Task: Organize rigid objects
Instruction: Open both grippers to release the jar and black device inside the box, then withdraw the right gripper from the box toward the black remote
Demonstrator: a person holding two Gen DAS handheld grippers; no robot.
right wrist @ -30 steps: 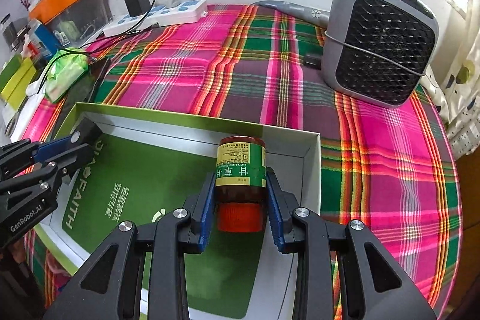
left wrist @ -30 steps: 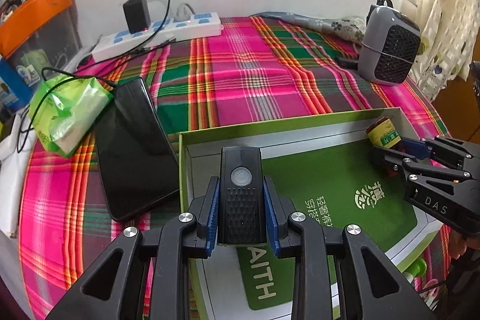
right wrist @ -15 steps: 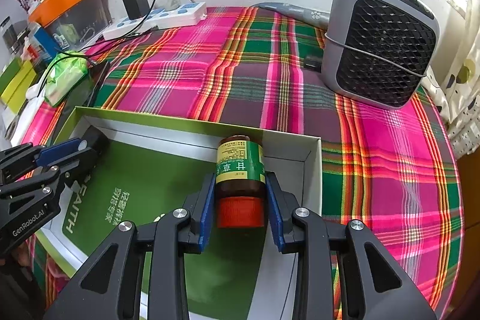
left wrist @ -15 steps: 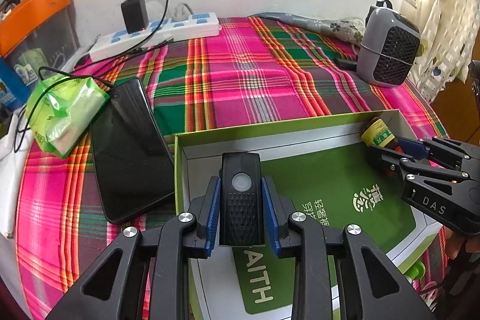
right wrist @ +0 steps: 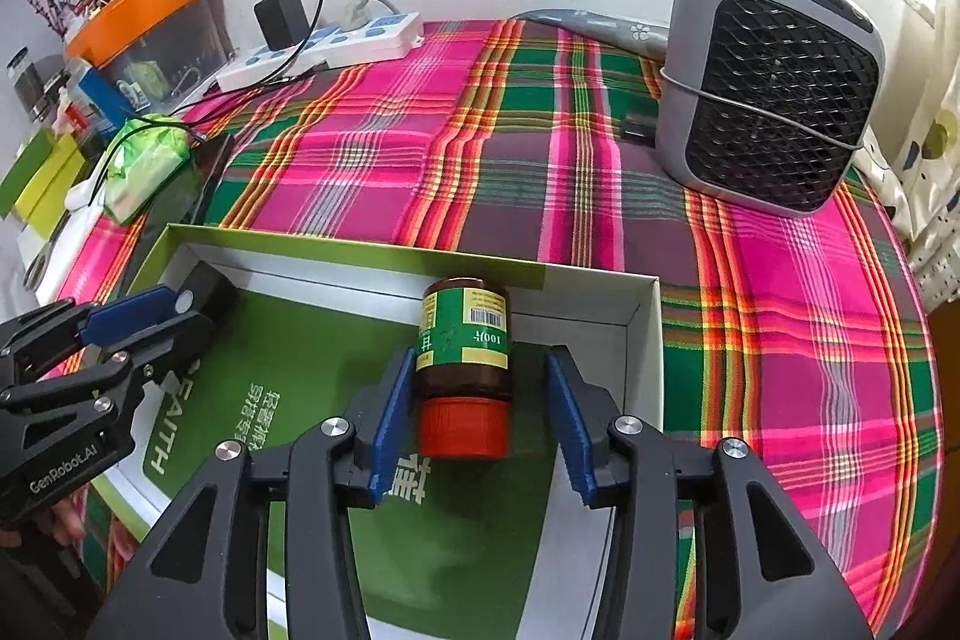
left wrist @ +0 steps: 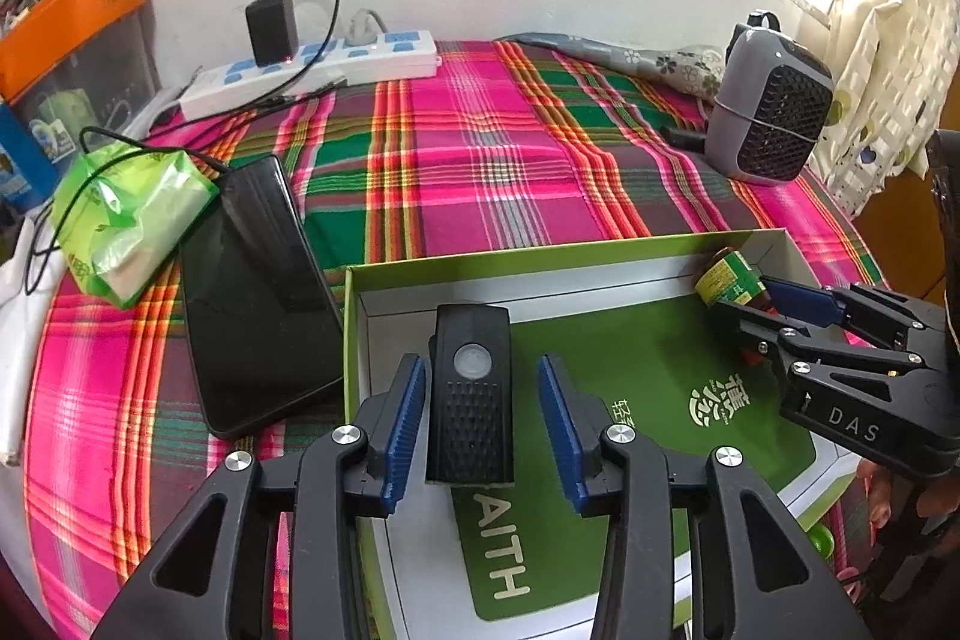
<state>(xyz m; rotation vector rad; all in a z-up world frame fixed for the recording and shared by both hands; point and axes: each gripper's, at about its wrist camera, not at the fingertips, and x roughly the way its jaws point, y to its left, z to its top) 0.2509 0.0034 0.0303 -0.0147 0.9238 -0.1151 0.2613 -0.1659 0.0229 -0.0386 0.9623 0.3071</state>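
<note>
A black rectangular device [left wrist: 471, 391] with a round button lies in the far left corner of the green-rimmed box [left wrist: 540, 253]. My left gripper [left wrist: 480, 427] stands open around it, with gaps on both sides. A brown bottle [right wrist: 465, 370] with a green label and red cap lies on its side in the box's [right wrist: 372, 253] far right corner. My right gripper [right wrist: 477, 421] is open around the bottle; its left pad is close to the glass, the right pad is apart. Each gripper also shows in the other view: the right gripper [left wrist: 756, 310], the left gripper [right wrist: 162, 313].
On the plaid cloth a black phone [left wrist: 255, 292] and a green tissue pack [left wrist: 129, 220] lie left of the box. A white power strip [left wrist: 312, 67] with a charger sits by the wall. A grey fan heater [right wrist: 768, 88] stands at the far right.
Both grippers have opened: the left has let go of the black device and the right has let go of the bottle. Both objects now rest in the box.
</note>
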